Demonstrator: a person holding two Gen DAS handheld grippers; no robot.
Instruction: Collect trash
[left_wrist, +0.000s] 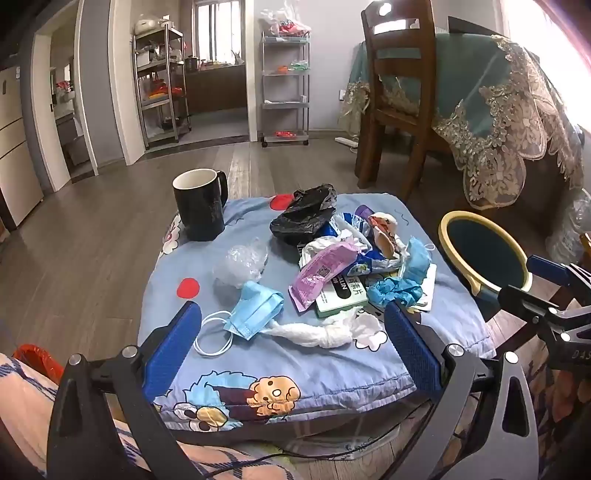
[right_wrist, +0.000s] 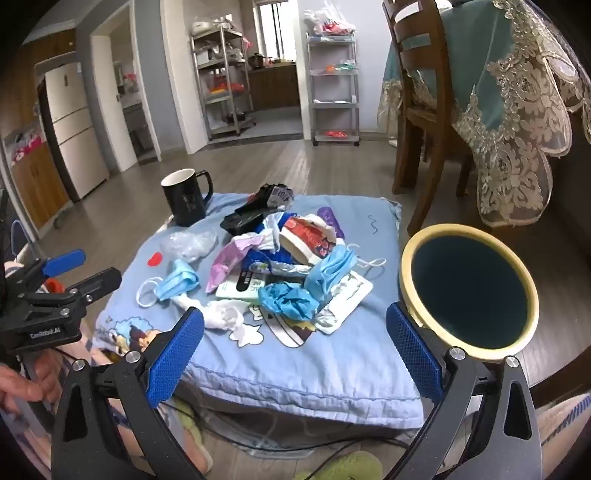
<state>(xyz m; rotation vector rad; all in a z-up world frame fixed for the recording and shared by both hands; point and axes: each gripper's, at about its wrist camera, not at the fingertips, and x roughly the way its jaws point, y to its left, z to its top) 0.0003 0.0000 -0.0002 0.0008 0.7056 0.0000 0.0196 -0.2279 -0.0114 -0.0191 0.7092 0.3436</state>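
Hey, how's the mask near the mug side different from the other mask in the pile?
The left face mask lies apart from the heap, loops spread on the blue cloth; the right face mask sits crumpled atop other trash. The left one looks folded flatter. Both are light blue.

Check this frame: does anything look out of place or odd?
Only the black mug stands out: it sits upright at the far left corner of the blue cushion, beside the trash pile it doesn't belong to. The yellow-rimmed bin stands right of the cushion.
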